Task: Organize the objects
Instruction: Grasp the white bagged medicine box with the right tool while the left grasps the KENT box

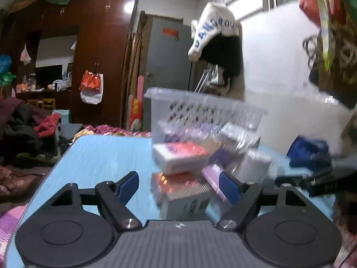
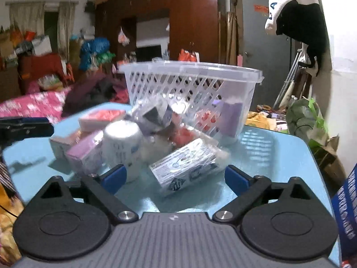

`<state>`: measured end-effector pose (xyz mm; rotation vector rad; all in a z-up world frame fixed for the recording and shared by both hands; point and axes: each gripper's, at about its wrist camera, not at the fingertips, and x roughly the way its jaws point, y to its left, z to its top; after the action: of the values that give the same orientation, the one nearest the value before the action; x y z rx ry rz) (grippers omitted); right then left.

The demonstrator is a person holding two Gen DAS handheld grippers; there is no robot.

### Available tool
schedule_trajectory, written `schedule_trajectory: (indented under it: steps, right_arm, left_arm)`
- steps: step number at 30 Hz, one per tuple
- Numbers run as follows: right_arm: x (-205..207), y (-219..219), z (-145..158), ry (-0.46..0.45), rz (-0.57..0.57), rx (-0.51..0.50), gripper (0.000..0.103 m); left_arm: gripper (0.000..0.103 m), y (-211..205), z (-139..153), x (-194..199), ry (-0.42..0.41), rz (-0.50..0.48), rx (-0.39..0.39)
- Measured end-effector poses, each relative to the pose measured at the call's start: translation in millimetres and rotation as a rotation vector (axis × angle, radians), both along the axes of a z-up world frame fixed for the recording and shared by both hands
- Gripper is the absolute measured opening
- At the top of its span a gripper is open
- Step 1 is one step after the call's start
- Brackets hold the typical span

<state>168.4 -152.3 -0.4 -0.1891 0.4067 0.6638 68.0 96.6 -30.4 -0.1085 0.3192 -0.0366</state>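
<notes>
A pile of small boxes lies on the light blue table (image 1: 100,156) in front of a clear plastic basket (image 1: 200,107). In the left wrist view my left gripper (image 1: 180,186) stands open, and a red-topped box (image 1: 183,192) sits between its blue pads without touching them; a red and white box (image 1: 180,156) lies above it. In the right wrist view my right gripper (image 2: 174,178) is open around a wrapped white and blue box (image 2: 185,165), pads apart from it. Beside that box stand a white cylinder (image 2: 122,147) and a pink box (image 2: 86,149). The basket (image 2: 191,89) holds a purple box (image 2: 232,116).
The other gripper shows at the right edge of the left view (image 1: 316,178) and at the left edge of the right view (image 2: 24,127). Bedding and clothes (image 1: 33,129) surround the table. A dark wardrobe (image 1: 96,44) and a grey door (image 1: 169,53) stand behind.
</notes>
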Motion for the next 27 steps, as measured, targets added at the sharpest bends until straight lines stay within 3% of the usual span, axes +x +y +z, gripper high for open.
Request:
schedule_trajectory:
  steps: [7, 11, 13, 14, 16, 27]
  right_arm:
    - [22.5, 21.9, 1.8, 0.045, -0.025, -0.093, 0.101]
    - [24.4, 18.2, -4.3, 0.085, -0.019, -0.091, 0.097]
    - [24.4, 13.1, -5.0, 0.093, -0.018, -0.071, 0.08]
    - [23.6, 10.1, -5.4, 0.095, -0.022, -0.058, 0.079]
    - [20.0, 3.2, -5.2, 0.082, -0.024, -0.022, 0.065]
    - [20.9, 4.8, -0.8, 0.047, -0.058, 0.005, 0.058]
  left_arm:
    - [0.082, -7.2, -13.0, 14.4, 0.071, -0.056, 0.016]
    - [0.082, -10.0, -14.9, 17.3, 0.083, -0.079, -0.008]
    - [0.081, -10.3, -17.1, 14.7, 0.077, -0.078, -0.01]
    - [0.075, -9.6, -17.8, 12.9, 0.069, -0.076, -0.017]
    - [0.073, -6.3, -18.9, 7.4, 0.043, -0.08, -0.038]
    - [0.074, -7.0, -24.1, 11.0, 0.052, -0.087, -0.038]
